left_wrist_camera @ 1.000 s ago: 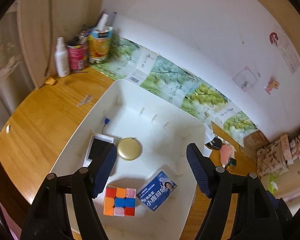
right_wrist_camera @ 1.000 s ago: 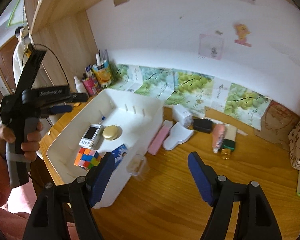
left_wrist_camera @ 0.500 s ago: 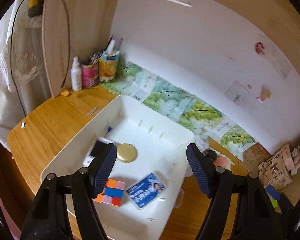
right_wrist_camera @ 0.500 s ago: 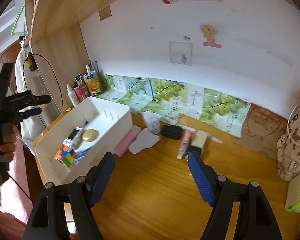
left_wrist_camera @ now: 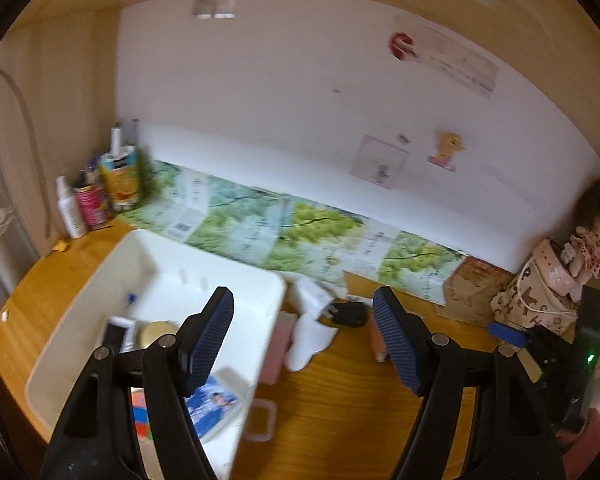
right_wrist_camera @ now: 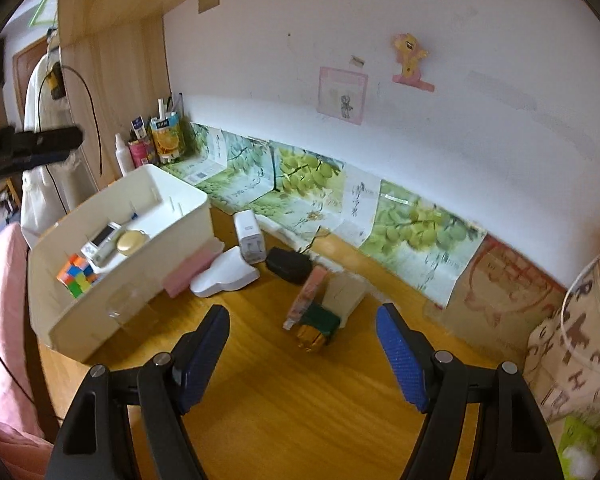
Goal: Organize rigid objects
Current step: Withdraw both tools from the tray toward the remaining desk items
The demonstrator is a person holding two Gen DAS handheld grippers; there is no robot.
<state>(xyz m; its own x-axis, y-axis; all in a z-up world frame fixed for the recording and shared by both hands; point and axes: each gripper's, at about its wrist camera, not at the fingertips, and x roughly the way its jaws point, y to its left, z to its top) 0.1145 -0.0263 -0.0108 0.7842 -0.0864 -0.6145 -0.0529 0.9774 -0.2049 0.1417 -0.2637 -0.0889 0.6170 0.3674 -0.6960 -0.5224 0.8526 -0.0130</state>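
Note:
A white bin (left_wrist_camera: 204,258) on the wooden desk holds a colour cube (right_wrist_camera: 76,276), a blue card box (left_wrist_camera: 214,404), a gold disc (right_wrist_camera: 130,242) and a small white device (right_wrist_camera: 102,240). My left gripper (left_wrist_camera: 304,336) hangs open above the bin's right edge, with nothing between its fingers. Beside the bin lie a pink block (right_wrist_camera: 188,272), a white curved piece (right_wrist_camera: 224,274), a white charger (right_wrist_camera: 250,236), a black pouch (right_wrist_camera: 288,264), a pink tube (right_wrist_camera: 310,294) and a green-gold item (right_wrist_camera: 316,326). My right gripper (right_wrist_camera: 304,344) is open and empty, just in front of the green-gold item.
A small clear box (right_wrist_camera: 124,308) leans at the bin's front wall. Bottles and cans (right_wrist_camera: 164,140) crowd the back left corner. A patterned bag (right_wrist_camera: 572,344) and a green pack (right_wrist_camera: 576,444) stand at the right. A pink sleeve (right_wrist_camera: 0,300) is at the left.
My left gripper has swung right and up, from over the bin's contents to its right edge. My right gripper has moved away from the bin toward the loose items. Both stayed open.

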